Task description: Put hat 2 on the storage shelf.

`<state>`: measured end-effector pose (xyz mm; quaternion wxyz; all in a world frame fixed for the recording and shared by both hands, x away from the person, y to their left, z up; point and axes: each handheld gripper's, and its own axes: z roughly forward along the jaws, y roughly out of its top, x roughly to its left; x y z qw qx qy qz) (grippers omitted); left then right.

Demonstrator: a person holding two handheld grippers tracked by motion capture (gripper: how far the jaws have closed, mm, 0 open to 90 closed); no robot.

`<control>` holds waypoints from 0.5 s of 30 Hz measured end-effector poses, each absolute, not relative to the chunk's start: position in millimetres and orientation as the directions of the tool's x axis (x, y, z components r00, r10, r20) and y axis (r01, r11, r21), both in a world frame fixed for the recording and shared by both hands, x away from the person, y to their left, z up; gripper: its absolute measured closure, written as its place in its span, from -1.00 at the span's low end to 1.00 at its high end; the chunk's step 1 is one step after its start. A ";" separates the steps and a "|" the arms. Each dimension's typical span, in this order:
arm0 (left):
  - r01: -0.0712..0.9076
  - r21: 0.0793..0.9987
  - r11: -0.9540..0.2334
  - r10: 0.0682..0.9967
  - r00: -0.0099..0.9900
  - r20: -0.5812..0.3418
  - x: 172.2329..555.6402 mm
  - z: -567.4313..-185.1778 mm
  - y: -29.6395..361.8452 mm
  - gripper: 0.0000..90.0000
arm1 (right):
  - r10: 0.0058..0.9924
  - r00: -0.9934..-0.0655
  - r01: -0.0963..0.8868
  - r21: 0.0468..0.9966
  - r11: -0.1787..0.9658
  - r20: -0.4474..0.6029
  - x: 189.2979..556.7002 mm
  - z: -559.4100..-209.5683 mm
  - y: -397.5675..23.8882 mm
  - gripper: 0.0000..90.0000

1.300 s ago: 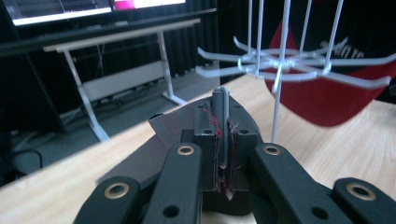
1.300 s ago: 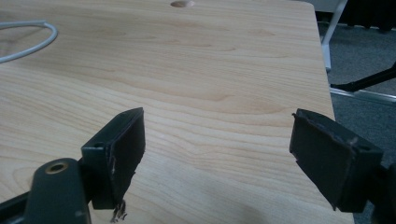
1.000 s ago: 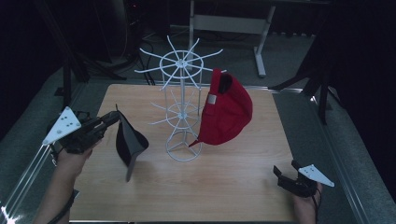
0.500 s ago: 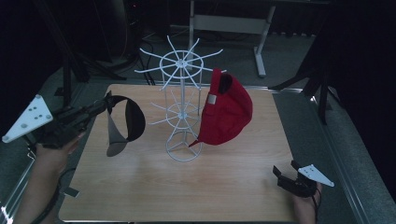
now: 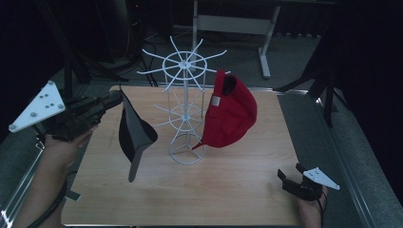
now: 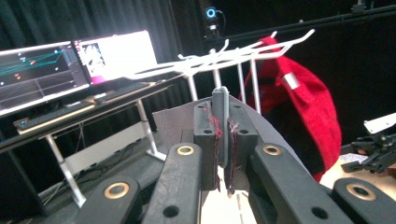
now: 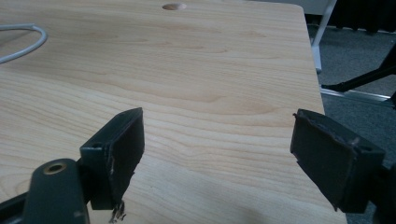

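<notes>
The left gripper was clamped tight on the rear edge of a black cap, holding it in the air above the wooden table with the brim hanging down, just left of the white wire rack. In the left gripper view the pads pressed the cap's edge between them, with the rack's prongs just beyond. A red cap hung on the rack's right side, while the right gripper rested low at the table's near right corner, jaws wide apart with nothing between them.
</notes>
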<state>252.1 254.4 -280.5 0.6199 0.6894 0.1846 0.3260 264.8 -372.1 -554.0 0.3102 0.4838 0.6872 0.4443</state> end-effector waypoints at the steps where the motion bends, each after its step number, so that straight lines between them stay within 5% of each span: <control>1: -0.155 0.975 -0.162 0.651 0.726 0.223 251.6 -277.9 251.9 0.90 | 0.940 -0.340 0.391 0.910 0.138 0.003 264.9 -554.0 -372.1 -0.61; 15: -0.205 0.962 -0.181 0.588 0.762 0.273 262.1 -239.8 219.8 0.90 | 0.940 -0.342 0.394 0.909 0.138 0.005 265.0 -554.0 -372.4 -0.61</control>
